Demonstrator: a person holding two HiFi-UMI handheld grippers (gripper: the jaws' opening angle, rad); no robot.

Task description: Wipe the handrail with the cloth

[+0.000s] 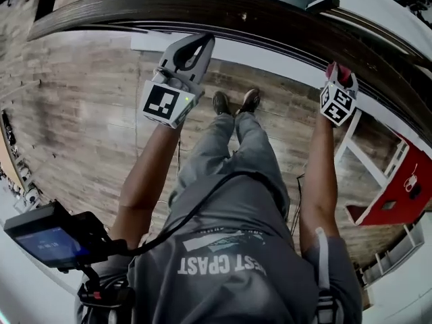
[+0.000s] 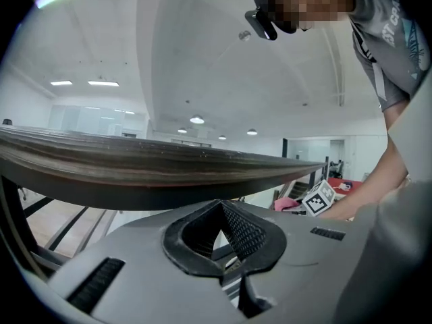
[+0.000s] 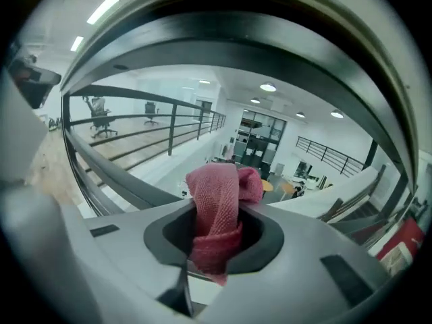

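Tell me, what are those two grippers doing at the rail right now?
Left gripper shut, empty, just under the handrail. Right gripper shut on red cloth, up at the handrail; contact unclear. Nothing in the way.

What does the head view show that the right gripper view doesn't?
Only the head view shows the person's shoes, the left hand-held gripper and a small screen. Only the right gripper view shows ceiling lights and office chairs far off. Both show the dark handrail and the red cloth pinched in the right hand-held gripper.
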